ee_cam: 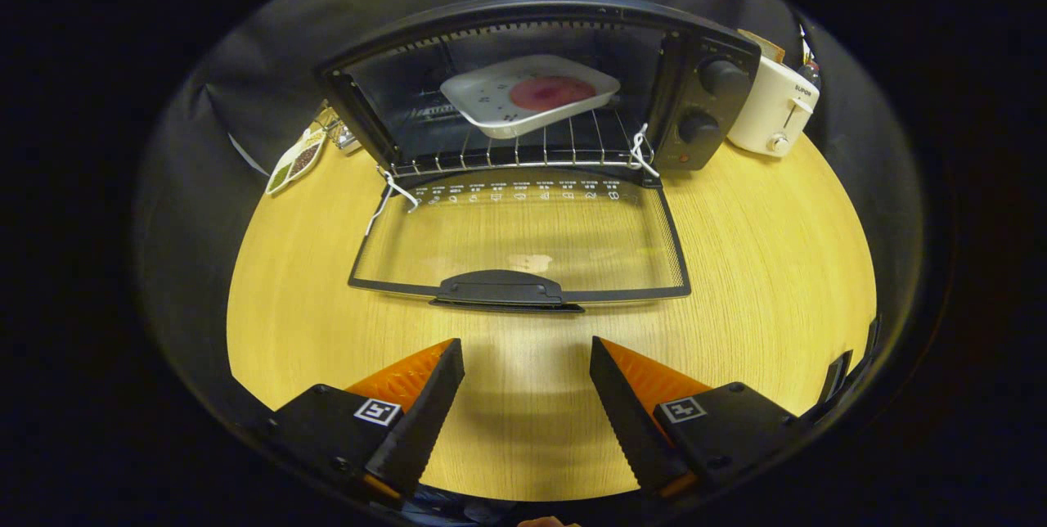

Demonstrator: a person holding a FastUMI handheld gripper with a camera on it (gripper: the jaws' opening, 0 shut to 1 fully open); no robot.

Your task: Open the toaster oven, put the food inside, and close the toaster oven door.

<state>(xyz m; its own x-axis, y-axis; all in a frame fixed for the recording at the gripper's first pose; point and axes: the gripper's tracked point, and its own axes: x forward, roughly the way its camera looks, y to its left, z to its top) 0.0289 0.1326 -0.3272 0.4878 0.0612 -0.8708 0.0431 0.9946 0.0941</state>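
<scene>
The wooden counter (761, 265) carries everything here. At its far side stands the toaster oven (523, 93), mouth open, with its two knobs (710, 101) on the panel at the right. Its glass door (523, 240) is dropped flat toward the near side and lies just above the counter top. On the wire rack (540, 152) inside sits the white dish (527, 93) with the reddish food (552, 92) on it, so the loading looks done and only the closing appears to remain.

The door handle (501, 290) runs left to right along the door's near edge. It lies just ahead of the gripper (526, 359), a little left of the midline between the two fingers, and apart from both. The fingers stand wide apart with nothing between them but bare counter. To lift the door, I judge they would have to go forward and low, getting under or around that long handle, then swing it up and away toward the oven.

To the right of the oven stands a white toaster (773, 105), partly cut off behind it. At the far left lies a small dish of seasonings (296, 160), hard to make out. White ties (393, 193) hang at the door hinges; what they do is unclear.
</scene>
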